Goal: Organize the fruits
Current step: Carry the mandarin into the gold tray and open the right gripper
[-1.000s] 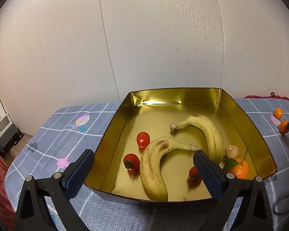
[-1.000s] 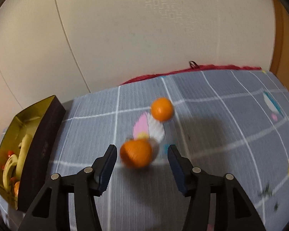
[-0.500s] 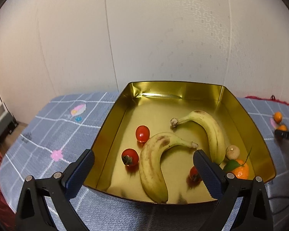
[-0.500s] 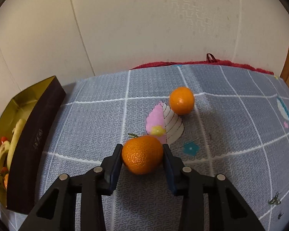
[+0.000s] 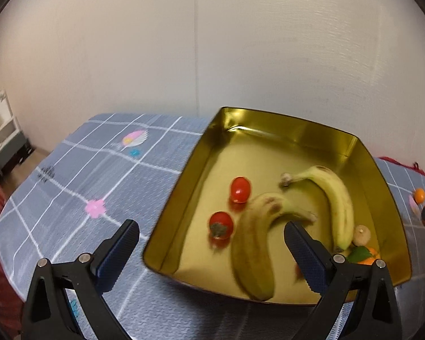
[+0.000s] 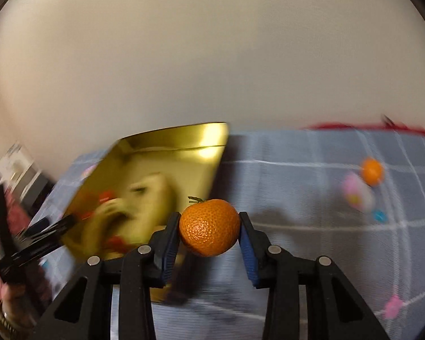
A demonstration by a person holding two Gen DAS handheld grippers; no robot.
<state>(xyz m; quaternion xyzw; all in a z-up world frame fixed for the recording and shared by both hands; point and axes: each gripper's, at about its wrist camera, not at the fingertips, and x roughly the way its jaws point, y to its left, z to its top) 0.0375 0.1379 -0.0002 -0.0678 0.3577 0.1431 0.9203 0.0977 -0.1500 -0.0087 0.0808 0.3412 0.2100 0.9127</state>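
Note:
My right gripper [image 6: 209,226] is shut on a tangerine [image 6: 209,227] with a short stem, held above the cloth by the gold tin's [image 6: 172,138] right wall. A second tangerine [image 6: 371,171] lies on the cloth far right. In the left wrist view the gold tin [image 5: 291,124] holds two bananas [image 5: 255,243] [image 5: 335,198], two red tomatoes [image 5: 240,189] [image 5: 220,224], a small pale fruit [image 5: 362,233] and a leafy tangerine [image 5: 367,256]. My left gripper [image 5: 209,249] hangs open over the tin's near left corner, holding nothing.
A grey-blue checked cloth [image 5: 99,175] covers the table. The white wall [image 5: 212,56] stands close behind the tin. At far left a low cabinet [image 5: 2,141] stands on the floor. A red fabric edge [image 6: 354,126] runs along the cloth's back.
My right gripper closed on the tangerine, lifted it and swung left toward the tin. The left gripper drifted left, staying open.

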